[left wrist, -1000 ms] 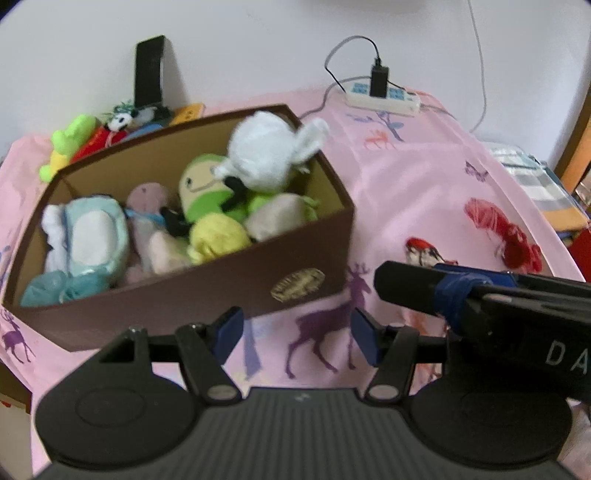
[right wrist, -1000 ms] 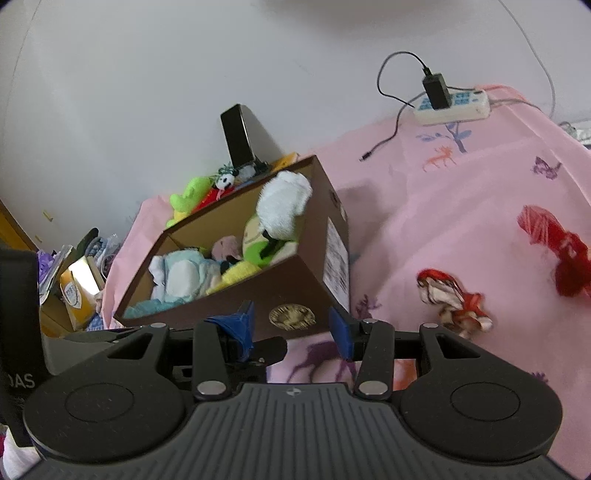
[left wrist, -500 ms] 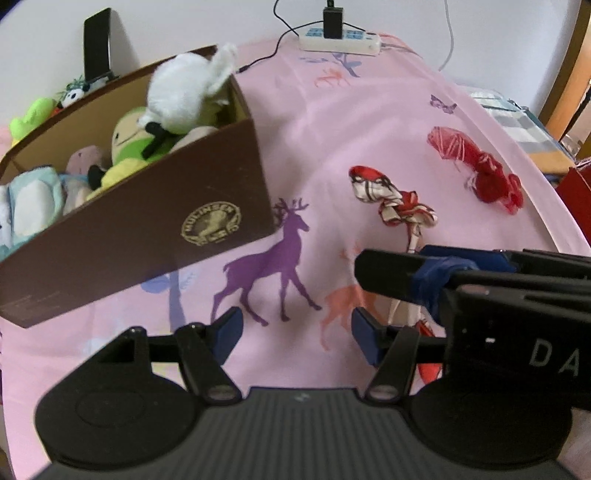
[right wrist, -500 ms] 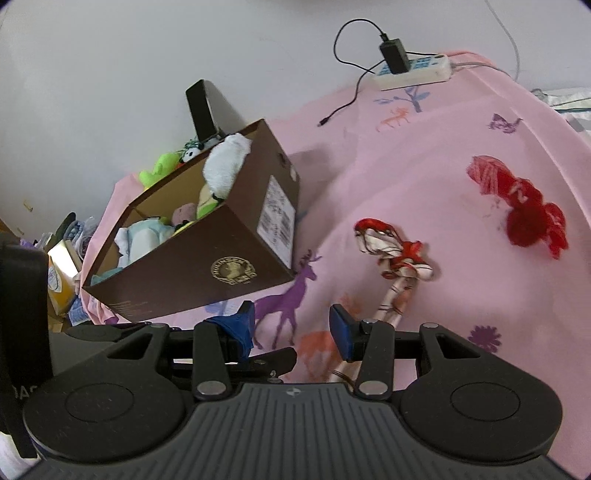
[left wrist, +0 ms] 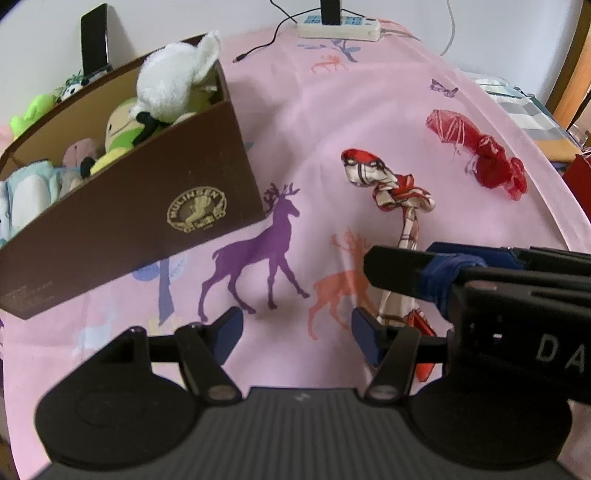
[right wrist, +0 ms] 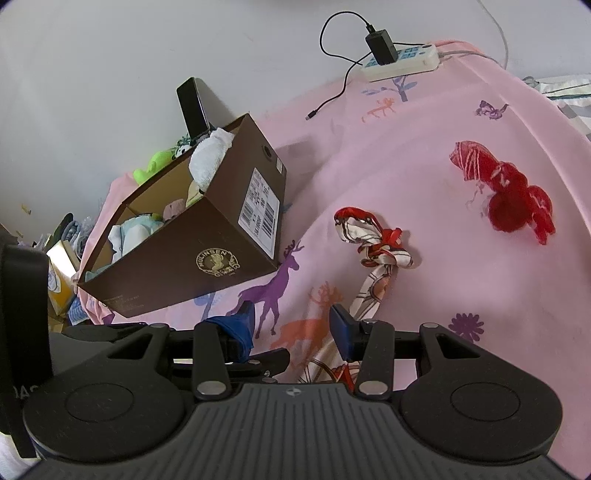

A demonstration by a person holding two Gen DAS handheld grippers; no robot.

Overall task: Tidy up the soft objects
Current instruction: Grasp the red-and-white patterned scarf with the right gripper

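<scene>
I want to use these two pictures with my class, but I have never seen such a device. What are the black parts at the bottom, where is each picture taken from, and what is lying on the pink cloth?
A person holds a two-fingered claw in each hand, and a camera on each looks along its fingers. The left picture shows the left claw, open and empty; the other shows the right claw, also open and empty. On the pink cloth stands a brown box of soft toys. Beside it lie a patterned scarf and a red scarf. A power strip sits at the far edge. Nothing is held.
</scene>
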